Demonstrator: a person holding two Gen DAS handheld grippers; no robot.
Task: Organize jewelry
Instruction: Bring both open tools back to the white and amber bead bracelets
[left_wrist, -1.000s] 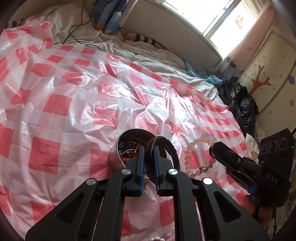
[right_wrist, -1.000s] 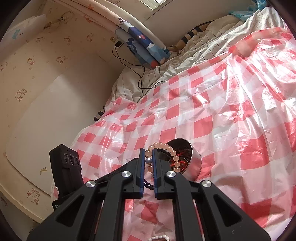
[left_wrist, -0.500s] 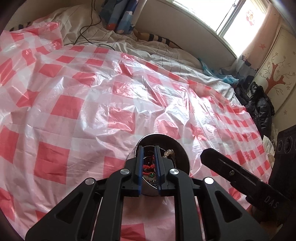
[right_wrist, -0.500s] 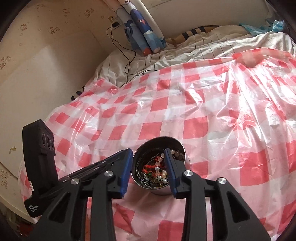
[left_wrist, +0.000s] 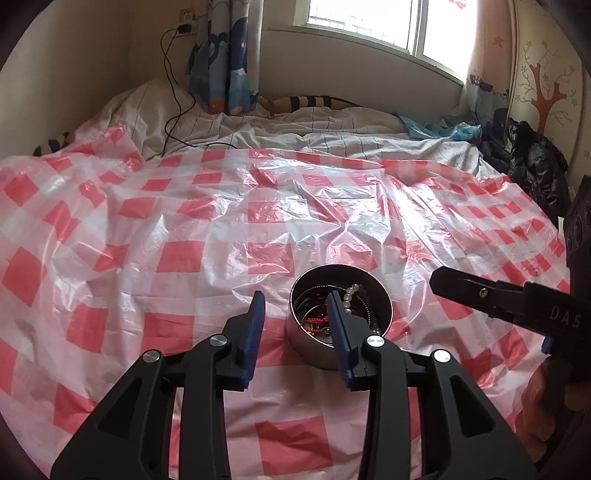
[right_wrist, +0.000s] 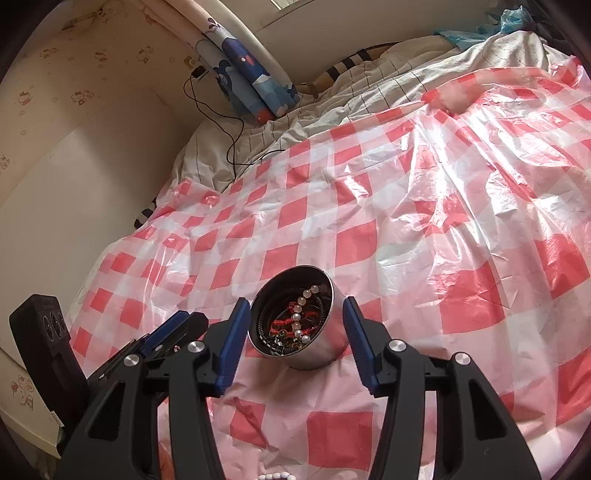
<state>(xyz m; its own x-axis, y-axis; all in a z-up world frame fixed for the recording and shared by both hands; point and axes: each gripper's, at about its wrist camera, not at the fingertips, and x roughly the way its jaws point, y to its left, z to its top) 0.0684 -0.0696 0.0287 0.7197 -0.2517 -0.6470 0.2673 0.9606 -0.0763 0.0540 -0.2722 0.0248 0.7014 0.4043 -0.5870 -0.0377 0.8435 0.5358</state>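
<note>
A round metal tin (left_wrist: 314, 354) stands on the red-and-white checked plastic sheet (left_wrist: 184, 258). It holds a pale bead bracelet (right_wrist: 303, 314), red cord pieces and a dark beaded band. My left gripper (left_wrist: 295, 314) hovers just before the tin with its jaws opening and nothing between them; its right finger overlaps the tin's rim in that view. My right gripper (right_wrist: 295, 306) is above the tin (right_wrist: 317, 358), its jaws also opening and apart from the tin's sides. The right gripper's finger (left_wrist: 443, 280) shows beside the tin in the left wrist view.
The sheet covers a bed with white striped bedding (left_wrist: 295, 129) behind it. A black cable (left_wrist: 173, 110) runs down from a wall socket. A dark jacket (left_wrist: 532, 166) lies at the right edge. A string of white beads (right_wrist: 273, 476) peeks in at the bottom edge.
The left gripper held a black band and the right a pale bead bracelet; both let go over the tin and opened. The pale bracelet now lies in the tin.
</note>
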